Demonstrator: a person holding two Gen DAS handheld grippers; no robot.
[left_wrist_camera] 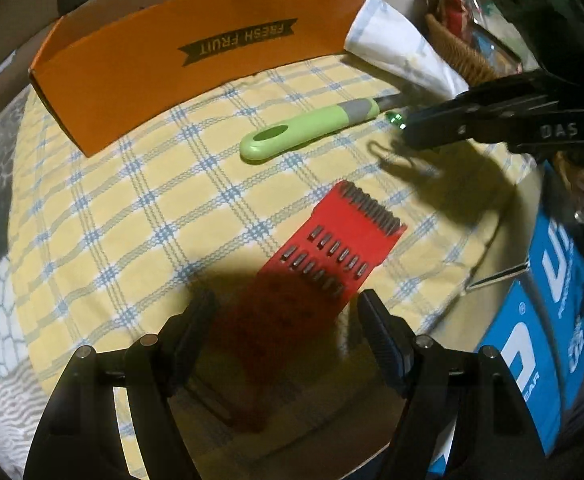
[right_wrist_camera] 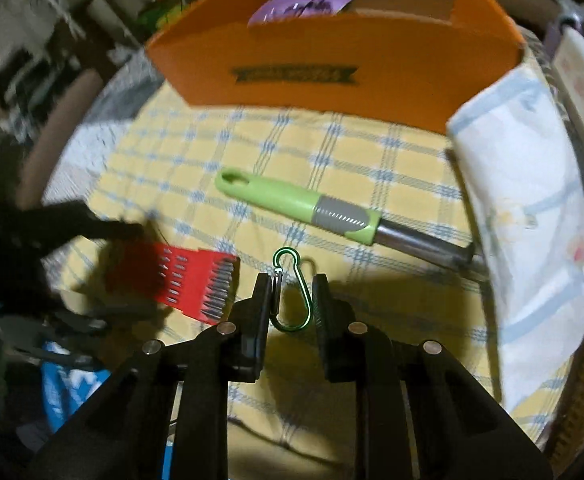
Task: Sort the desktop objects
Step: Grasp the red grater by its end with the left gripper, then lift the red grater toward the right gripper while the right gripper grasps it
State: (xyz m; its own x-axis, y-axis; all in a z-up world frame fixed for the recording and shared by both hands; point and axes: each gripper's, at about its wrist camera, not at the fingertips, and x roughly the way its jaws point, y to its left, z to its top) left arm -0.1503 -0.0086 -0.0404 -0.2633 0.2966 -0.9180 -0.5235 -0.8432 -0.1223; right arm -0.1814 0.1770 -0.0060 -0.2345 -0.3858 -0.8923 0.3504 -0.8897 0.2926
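Note:
A red holder of screwdriver bits lies on the yellow checked cloth just ahead of my left gripper, which is open and above its near end. A green-handled tool lies beyond it. My right gripper is shut on a green carabiner and holds it above the cloth; its shadow falls below. The right gripper also shows in the left wrist view. The red holder and the green-handled tool show in the right wrist view. An orange "FRESH FRUIT" box stands at the back.
A purple item sits inside the orange box. A white folded cloth lies at the right. A wicker basket and a blue carton stand at the table's right edge. The left gripper appears blurred.

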